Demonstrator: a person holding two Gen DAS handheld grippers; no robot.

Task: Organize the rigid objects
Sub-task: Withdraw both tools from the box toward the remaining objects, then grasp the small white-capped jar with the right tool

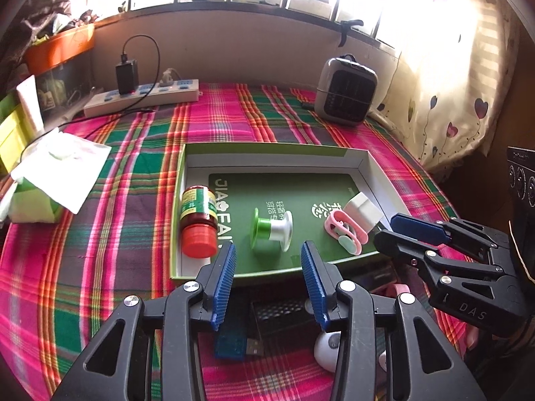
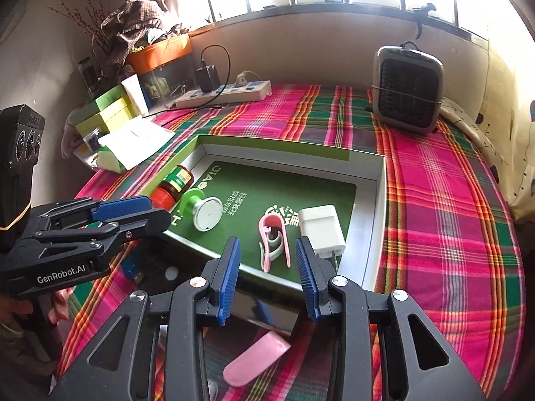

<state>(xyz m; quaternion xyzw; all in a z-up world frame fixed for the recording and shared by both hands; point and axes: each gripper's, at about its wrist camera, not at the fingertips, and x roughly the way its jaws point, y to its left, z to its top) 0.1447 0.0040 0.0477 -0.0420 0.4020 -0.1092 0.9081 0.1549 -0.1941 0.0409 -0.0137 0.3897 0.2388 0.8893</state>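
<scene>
Both grippers hover at the near edge of the shallow box (image 1: 180, 180), which sits on the plaid tablecloth (image 1: 133, 153). Left gripper (image 1: 267, 284): fingers spread apart, nothing between the blue pads (image 1: 224, 284). Right gripper (image 2: 267, 280): fingers likewise released, gap empty. Inside the box, on its green floor: brown bottle (image 1: 197, 220) with red cap lying on its side against the left wall; green and white spool (image 1: 272, 229) near the middle, also on its side; pink clip (image 1: 346, 230) to the right of the spool; white charger (image 1: 362, 212) touching or just beside the clip, near the right wall. Outside the box, on the cloth under the grippers: blue USB stick (image 1: 234, 346), a white rounded item (image 1: 327, 351), a pink flat piece (image 2: 255, 361) and a dark flat object (image 2: 260, 314). Far side of the table: power strip (image 1: 143, 97) with black adapter plugged in, grey fan heater (image 1: 347, 92), tissue pack (image 1: 50, 180) at left
</scene>
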